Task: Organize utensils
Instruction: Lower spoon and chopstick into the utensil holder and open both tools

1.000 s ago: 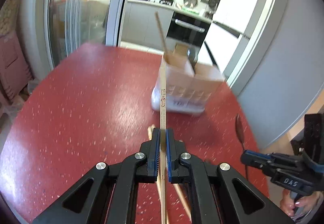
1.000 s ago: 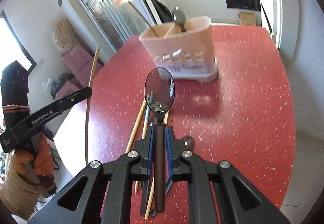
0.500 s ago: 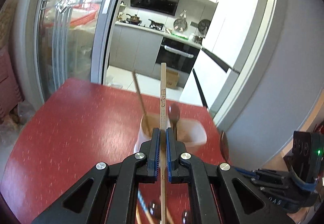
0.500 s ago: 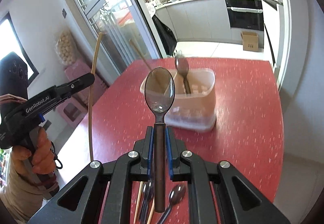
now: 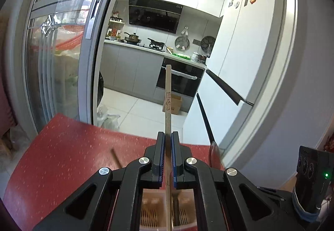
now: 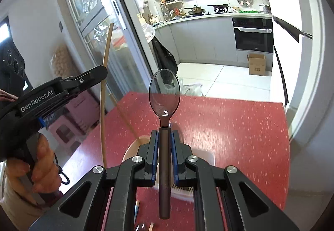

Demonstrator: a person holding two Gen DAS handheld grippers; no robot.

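Note:
My left gripper (image 5: 167, 137) is shut on a pale wooden chopstick (image 5: 168, 101) that points up and away. Under its fingers lies the beige utensil holder (image 5: 154, 210), with a brown chopstick tip (image 5: 115, 158) leaning out to the left. My right gripper (image 6: 164, 132) is shut on a dark-handled spoon (image 6: 164, 95), bowl upward, above the holder's rim (image 6: 132, 147). The right wrist view also shows the left gripper (image 6: 91, 76) at the left, a hand on its grip, holding its chopstick (image 6: 103, 93). A second chopstick (image 6: 125, 115) stands slanted in the holder.
The red speckled table (image 6: 229, 126) ends a short way beyond the holder. Loose utensils (image 6: 136, 212) lie on it near the bottom of the right wrist view. A glass sliding door (image 5: 62, 53) is at the left, a white fridge (image 5: 240, 53) at the right, kitchen behind.
Both grippers have risen and moved forward with their utensils. The holder, ahead of them a second ago, is now under their fingers. The loose utensils have dropped toward the bottom edge.

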